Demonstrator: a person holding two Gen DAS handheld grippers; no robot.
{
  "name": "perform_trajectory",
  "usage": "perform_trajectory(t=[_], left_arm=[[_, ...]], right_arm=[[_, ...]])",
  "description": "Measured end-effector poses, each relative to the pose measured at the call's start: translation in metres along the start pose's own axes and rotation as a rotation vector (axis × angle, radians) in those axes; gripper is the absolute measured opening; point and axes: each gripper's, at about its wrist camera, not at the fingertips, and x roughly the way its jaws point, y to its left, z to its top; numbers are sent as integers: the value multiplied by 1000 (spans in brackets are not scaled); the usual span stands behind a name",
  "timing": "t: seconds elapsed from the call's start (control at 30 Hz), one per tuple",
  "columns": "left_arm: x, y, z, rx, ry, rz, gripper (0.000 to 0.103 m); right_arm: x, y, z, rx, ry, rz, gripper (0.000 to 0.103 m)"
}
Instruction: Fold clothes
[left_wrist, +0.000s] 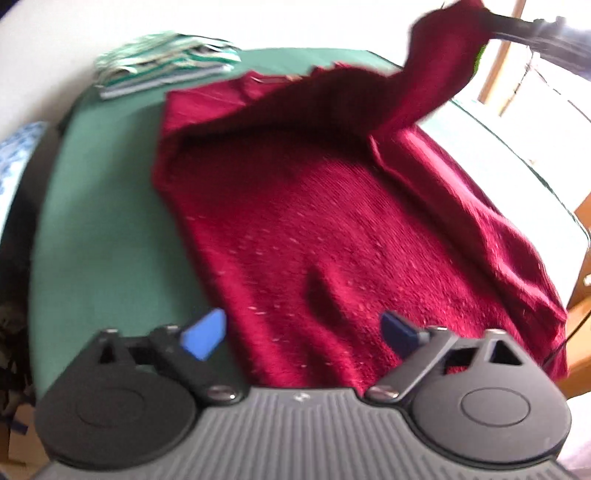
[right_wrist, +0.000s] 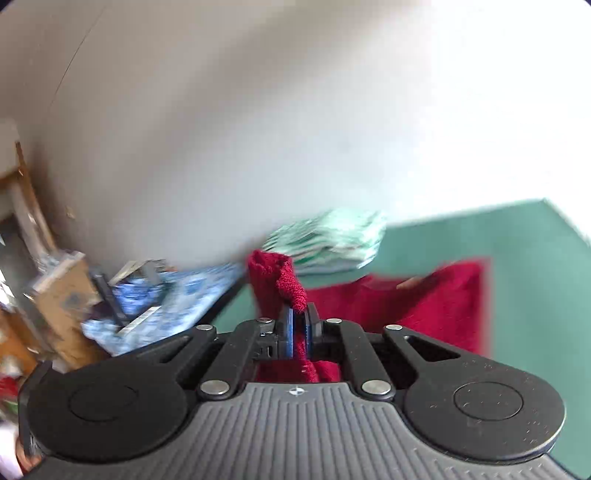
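Pinching a fold of dark red knit between its blue pads, the right gripper (right_wrist: 299, 328) has its jaws pressed together on the red sweater (left_wrist: 332, 236), and a bunched bit of the cloth sticks up past the fingertips. From the left wrist view this same gripper shows at the top right, lifting one sleeve or corner of the sweater well above the surface, so the cloth runs up in a taut strip.

The left gripper (left_wrist: 299, 332) hangs with its jaws spread wide, blue fingertips (left_wrist: 205, 334) apart and holding nothing, just above the near hem of the sweater. One tip lies over the green cover, the other over the red knit.

The rest of the sweater lies spread on the green table cover (left_wrist: 103, 206), with its far edge folded over. At the far corner of the cover sits a folded stack of green-and-white striped cloth (left_wrist: 166, 62), apart from the sweater. Beyond the table, blue patterned fabric (right_wrist: 177, 299) lies blurred.
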Motion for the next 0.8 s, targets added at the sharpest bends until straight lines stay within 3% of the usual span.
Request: perform_trajectory(t=[0.1, 0.2, 0.3, 0.37, 0.47, 0.57, 0.73, 0.8], left_arm=[[5, 1, 0, 25, 4, -29, 93], [10, 1, 2, 41, 10, -47, 101], [13, -3, 3, 73, 9, -41, 102], [12, -5, 2, 75, 4, -35, 101], [10, -5, 3, 59, 0, -24, 101], [8, -6, 4, 33, 3, 19, 101], [-5, -6, -11, -107, 39, 26, 101], [-10, -6, -17, -163, 53, 29, 101]], right_arm=[[-36, -8, -11, -130, 80, -148, 6], [-45, -7, -39, -247, 241, -290, 10], [-37, -9, -75, -317, 416, -427, 28], [-35, -11, -93, -324, 491, -493, 29], [-35, -12, -90, -168, 392, -430, 39], [-17, -12, -88, -71, 306, -358, 65], [18, -44, -101, 85, 397, -319, 66], [23, -59, -106, 177, 430, -273, 60]])
